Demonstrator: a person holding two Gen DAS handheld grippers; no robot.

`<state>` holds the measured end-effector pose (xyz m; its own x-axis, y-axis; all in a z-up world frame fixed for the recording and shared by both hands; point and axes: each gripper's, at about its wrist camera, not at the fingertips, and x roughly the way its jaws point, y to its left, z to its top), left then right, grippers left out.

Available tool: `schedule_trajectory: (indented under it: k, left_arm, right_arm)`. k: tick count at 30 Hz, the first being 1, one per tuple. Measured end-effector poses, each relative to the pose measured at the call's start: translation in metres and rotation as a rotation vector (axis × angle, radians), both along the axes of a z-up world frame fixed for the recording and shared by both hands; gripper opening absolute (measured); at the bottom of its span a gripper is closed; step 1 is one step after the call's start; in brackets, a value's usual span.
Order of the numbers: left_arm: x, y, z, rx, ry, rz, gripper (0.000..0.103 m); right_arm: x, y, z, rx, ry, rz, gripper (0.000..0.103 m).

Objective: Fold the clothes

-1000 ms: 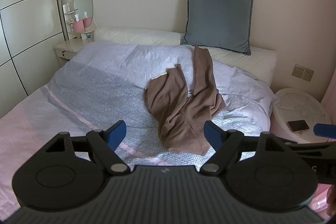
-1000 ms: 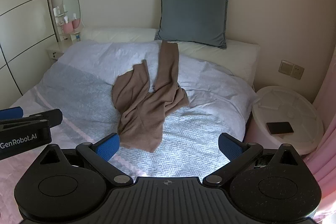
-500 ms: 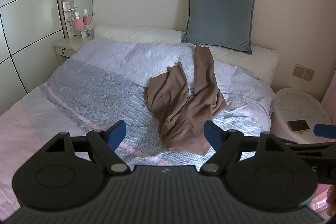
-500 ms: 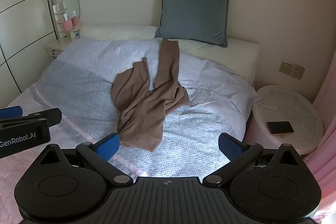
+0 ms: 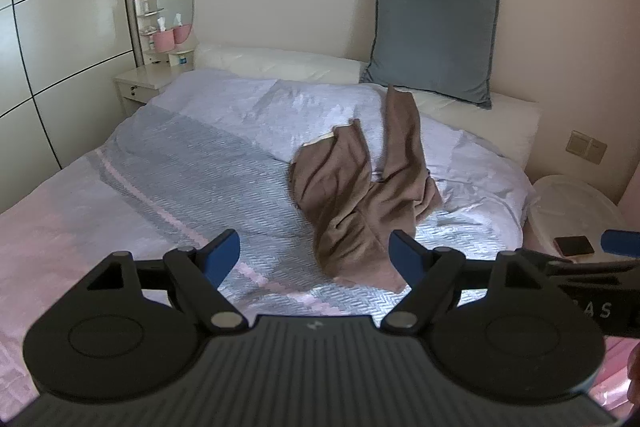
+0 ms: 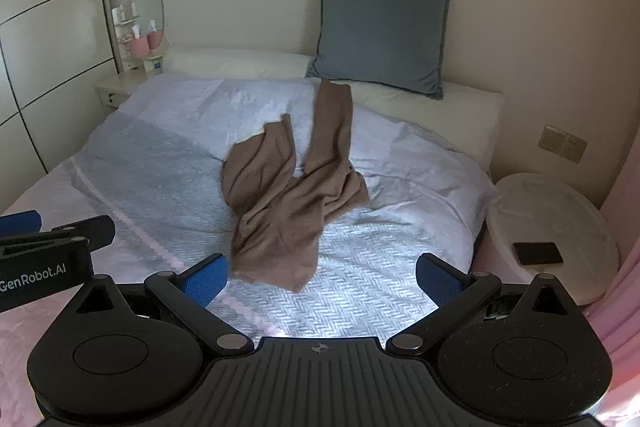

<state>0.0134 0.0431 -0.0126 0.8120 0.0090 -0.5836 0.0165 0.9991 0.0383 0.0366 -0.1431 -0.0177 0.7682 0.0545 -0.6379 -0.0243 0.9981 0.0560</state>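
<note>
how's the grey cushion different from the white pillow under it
The grey cushion stands upright, leaning against the wall; the white pillow lies flat along the head of the bed. The cushion is dark blue-grey and square with a flanged edge; the pillow is white, long and low. The brown garment reaches up to the cushion's base, but stays clear of the left stretch of pillow. Both sit at the head of the bed.

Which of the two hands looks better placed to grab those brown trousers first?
Probably the left gripper: the trousers lie straight ahead between its open jaws, whereas in the right gripper's view they sit off to its left.
</note>
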Motion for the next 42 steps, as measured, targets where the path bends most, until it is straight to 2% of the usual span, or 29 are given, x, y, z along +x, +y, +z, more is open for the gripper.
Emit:
schedule_trajectory:
  k: [13,24,36,42]
  left_arm:
    - [0.006,-0.001,-0.006,0.003,0.022,-0.016,0.08]
    - [0.031,-0.008,-0.023,0.024,0.073,-0.003,0.08]
    - [0.083,-0.022,-0.047,0.029,0.145,0.043,0.08]
    - [0.121,-0.026,-0.068,0.019,0.195,0.068,0.08]
  right_arm:
    - [0.008,0.001,-0.006,-0.01,0.013,0.011,0.102]
    - [0.032,-0.012,-0.021,0.004,0.057,0.01,0.102]
    - [0.093,-0.03,-0.043,0.008,0.117,0.045,0.102]
    - [0.135,-0.05,-0.063,0.074,0.173,0.047,0.102]
